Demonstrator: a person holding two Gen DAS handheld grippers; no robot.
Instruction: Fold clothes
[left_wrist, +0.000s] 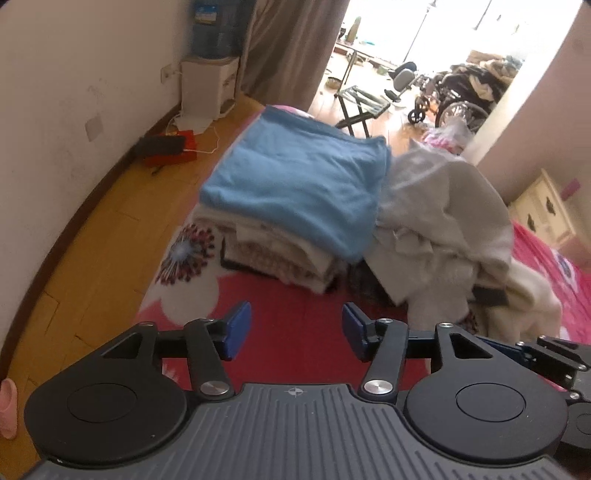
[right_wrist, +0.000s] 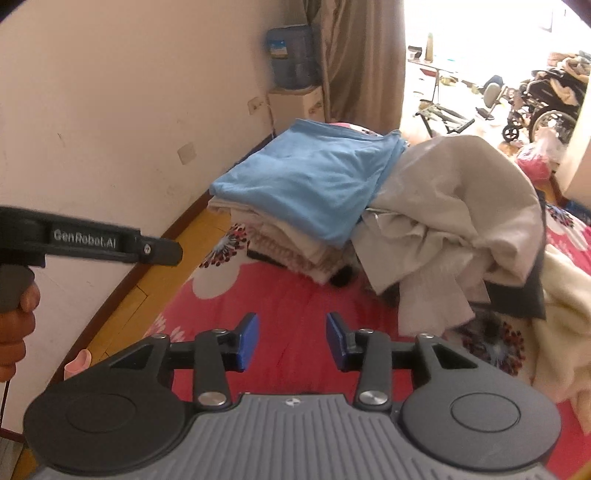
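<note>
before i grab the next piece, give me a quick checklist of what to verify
1. Left tool empty, pads apart: ok.
2. Right tool empty, pads apart: ok.
3. Blue folded garment lying flat on top of the folded stack: ok.
4. Unfolded grey garment within view, beside the stack: ok.
5. Bare red bedspread in front for folding: ok.
6. Which single piece lifts free from the heap: cannot tell.

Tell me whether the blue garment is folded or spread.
Folded: the blue garment lies flat and squared atop the stack of clothes.

A home bedroom: floral bedspread (left_wrist: 295, 314), folded laundry stack (left_wrist: 295, 192), curtain (right_wrist: 362, 55).
</note>
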